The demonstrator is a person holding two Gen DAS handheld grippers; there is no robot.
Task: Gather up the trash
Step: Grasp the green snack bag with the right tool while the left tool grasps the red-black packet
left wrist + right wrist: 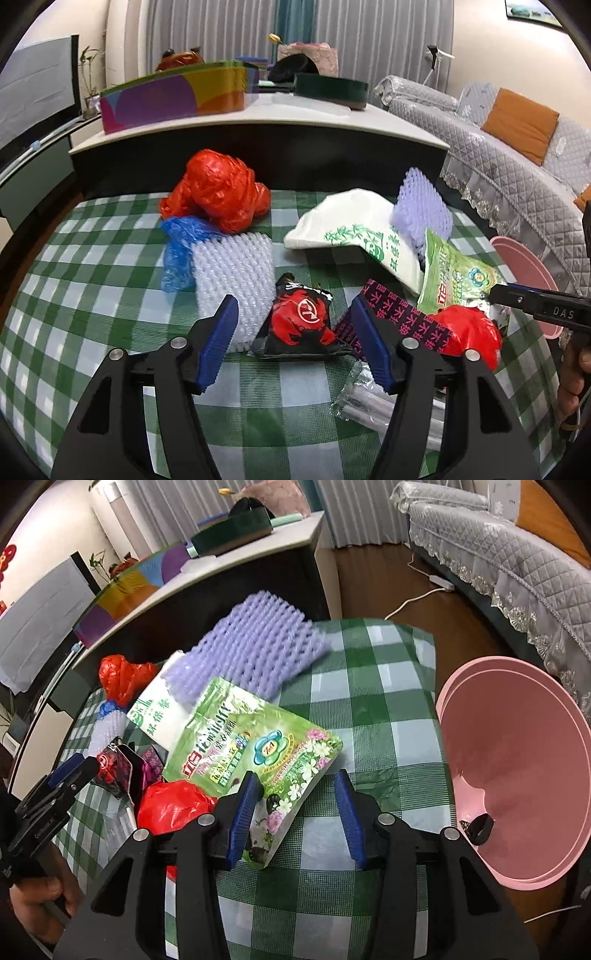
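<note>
Trash lies on the green checked tablecloth [92, 258]. My left gripper [295, 328] is open, its jaws on either side of a black and red snack packet [301, 321], not closed on it. A white foam net [236, 273], a blue bag [177, 251] and a large red bag [218, 188] lie behind it. My right gripper [295, 812] is open around the corner of a green detergent pouch [251, 749]. A small red bag [170, 805], a purple foam net [255, 642] and a white bag [159, 709] lie nearby. The pink bin [517, 760] stands to the right.
A dark cabinet with a white top [258, 125] runs behind the table, holding a colourful box [170, 96] and a green tin [332, 90]. A grey quilted sofa [517, 572] stands to the right. A clear wrapper [365, 398] lies near the table's front edge.
</note>
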